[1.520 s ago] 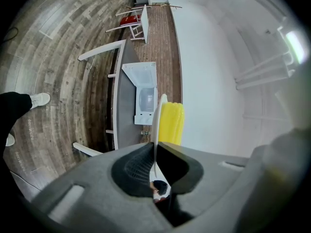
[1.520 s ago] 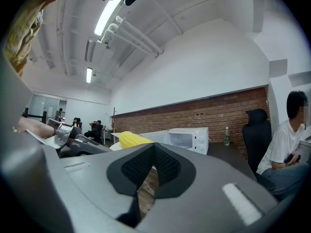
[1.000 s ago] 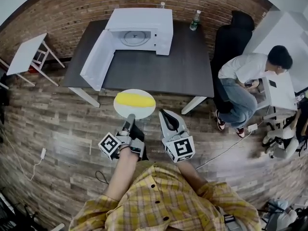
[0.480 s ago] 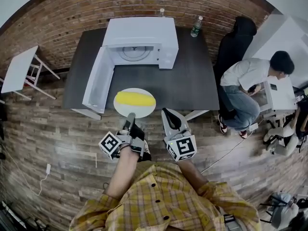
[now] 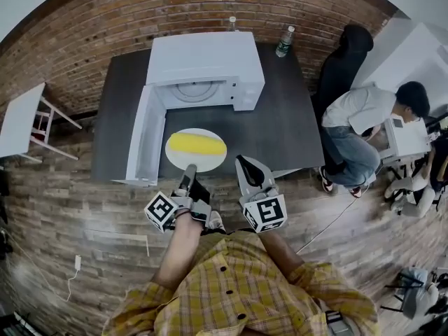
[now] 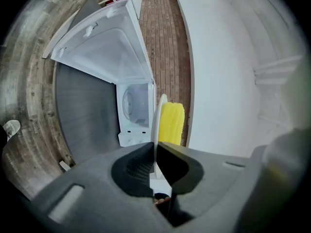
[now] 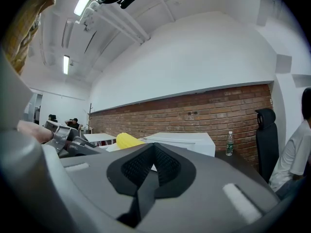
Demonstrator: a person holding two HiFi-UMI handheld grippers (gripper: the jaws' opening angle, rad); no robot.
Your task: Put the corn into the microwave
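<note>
Left claw (image 5: pixel 189 169) clamped on the near rim of a white plate (image 5: pixel 204 163), rim pinched thin between the jaws in the left gripper view; corn (image 5: pixel 197 143) lies across the plate, yellow, unhusked side not readable; plate held roughly level above the near edge of the dark table (image 5: pixel 283 121), in front of the white microwave (image 5: pixel 203 56); microwave door (image 5: pixel 142 142) swung wide open to the left, cavity and turntable visible; right claw (image 5: pixel 246 165) jaws together, nothing in them, just right of the plate; bottle (image 5: pixel 284 40) at the table's far edge.
</note>
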